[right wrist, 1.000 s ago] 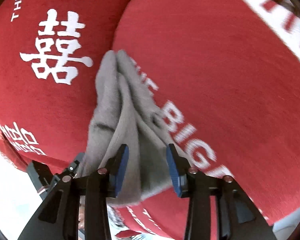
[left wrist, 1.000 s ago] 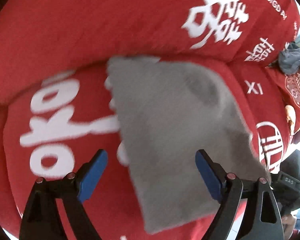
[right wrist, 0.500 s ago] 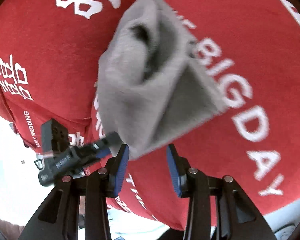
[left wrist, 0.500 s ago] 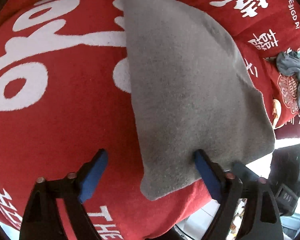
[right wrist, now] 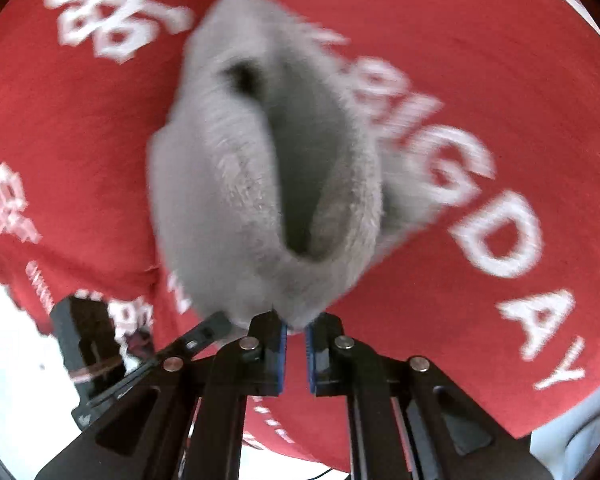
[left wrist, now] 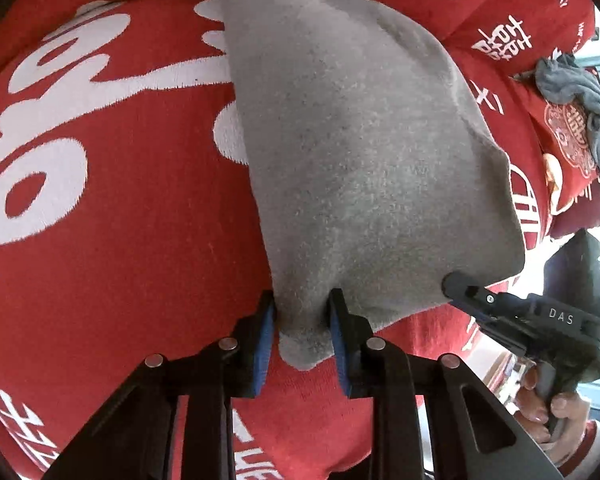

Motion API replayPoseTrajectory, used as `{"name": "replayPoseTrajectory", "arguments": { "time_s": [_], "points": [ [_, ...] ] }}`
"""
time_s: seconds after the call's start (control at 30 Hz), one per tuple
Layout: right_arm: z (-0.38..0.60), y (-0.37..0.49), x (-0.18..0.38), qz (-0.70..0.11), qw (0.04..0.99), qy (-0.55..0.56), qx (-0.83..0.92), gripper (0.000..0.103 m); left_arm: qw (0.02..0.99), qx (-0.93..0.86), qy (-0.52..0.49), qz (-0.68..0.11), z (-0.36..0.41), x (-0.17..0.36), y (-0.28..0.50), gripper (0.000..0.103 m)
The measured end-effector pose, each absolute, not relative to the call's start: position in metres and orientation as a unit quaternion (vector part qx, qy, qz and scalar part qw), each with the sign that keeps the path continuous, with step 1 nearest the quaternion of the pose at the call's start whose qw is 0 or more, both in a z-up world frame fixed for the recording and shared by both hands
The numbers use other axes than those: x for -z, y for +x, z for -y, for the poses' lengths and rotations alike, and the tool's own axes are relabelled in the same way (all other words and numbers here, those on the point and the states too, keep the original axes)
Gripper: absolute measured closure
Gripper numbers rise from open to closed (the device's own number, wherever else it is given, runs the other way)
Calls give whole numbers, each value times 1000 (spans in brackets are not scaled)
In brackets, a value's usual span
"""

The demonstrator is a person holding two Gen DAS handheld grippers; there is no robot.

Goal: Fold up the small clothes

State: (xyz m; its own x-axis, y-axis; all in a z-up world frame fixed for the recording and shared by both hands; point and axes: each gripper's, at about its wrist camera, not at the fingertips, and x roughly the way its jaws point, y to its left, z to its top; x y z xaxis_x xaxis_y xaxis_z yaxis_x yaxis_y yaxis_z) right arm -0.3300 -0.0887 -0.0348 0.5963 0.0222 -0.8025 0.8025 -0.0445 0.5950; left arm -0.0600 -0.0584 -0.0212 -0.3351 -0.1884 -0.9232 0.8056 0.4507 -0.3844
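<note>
Within the last second both grippers had come down on the grey cloth (left wrist: 360, 152) near the red blanket's (left wrist: 120, 220) front edge — left gripper (left wrist: 302, 338) closing on one corner, right gripper (right wrist: 296, 354) clamped narrow on the other — ready to fold.

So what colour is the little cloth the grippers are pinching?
Plain grey, with no pattern. The cloth shows best in the left wrist view.

Open red blanket (left wrist: 112, 248) left of the grey cloth (left wrist: 352, 152) — right side crowded (other tongs (left wrist: 452, 282)).
</note>
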Motion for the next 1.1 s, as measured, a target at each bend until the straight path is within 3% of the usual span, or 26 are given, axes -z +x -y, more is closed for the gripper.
{"name": "replayPoseTrajectory", "arguments": {
  "time_s": [0.07, 0.1, 0.13, 0.37, 0.53, 0.57, 0.63, 0.67, 0.9, 0.97, 1.1],
  "points": [
    [88, -336, 29, -331, 615, 637, 325, 95, 542, 466, 244, -655, 56, 18, -63, 66],
    [88, -339, 24, -349, 617, 621, 334, 95, 550, 459, 256, -649, 53, 18, -63, 52],
    [88, -342, 18, -373, 618, 599, 348, 95, 557, 453, 263, -645, 53, 17, -63, 48],
    [96, -345, -53, -368, 692, 502, 365, 95, 557, 450, 263, -647, 49, 12, -56, 48],
    [112, -300, -72, -429, 730, 402, 349, 93, 572, 436, 269, -641, 57, 0, -59, 47],
    [117, -295, -73, -437, 729, 392, 351, 89, 580, 432, 271, -635, 55, -4, -57, 43],
    [131, -292, -71, -431, 725, 406, 352, 60, 602, 424, 265, -622, 55, -16, -52, 26],
    [136, -288, -67, -425, 723, 421, 345, 56, 611, 422, 259, -617, 56, -21, -49, 26],
    [187, -275, -29, -393, 681, 522, 330, 59, 653, 394, 222, -608, 79, -36, -16, 26],
    [200, -271, -19, -392, 666, 550, 317, 88, 660, 390, 218, -604, 91, -36, -14, 26],
    [199, -267, -38, -404, 696, 507, 309, 90, 662, 394, 223, -596, 108, -36, -19, 26]
  ]
}}
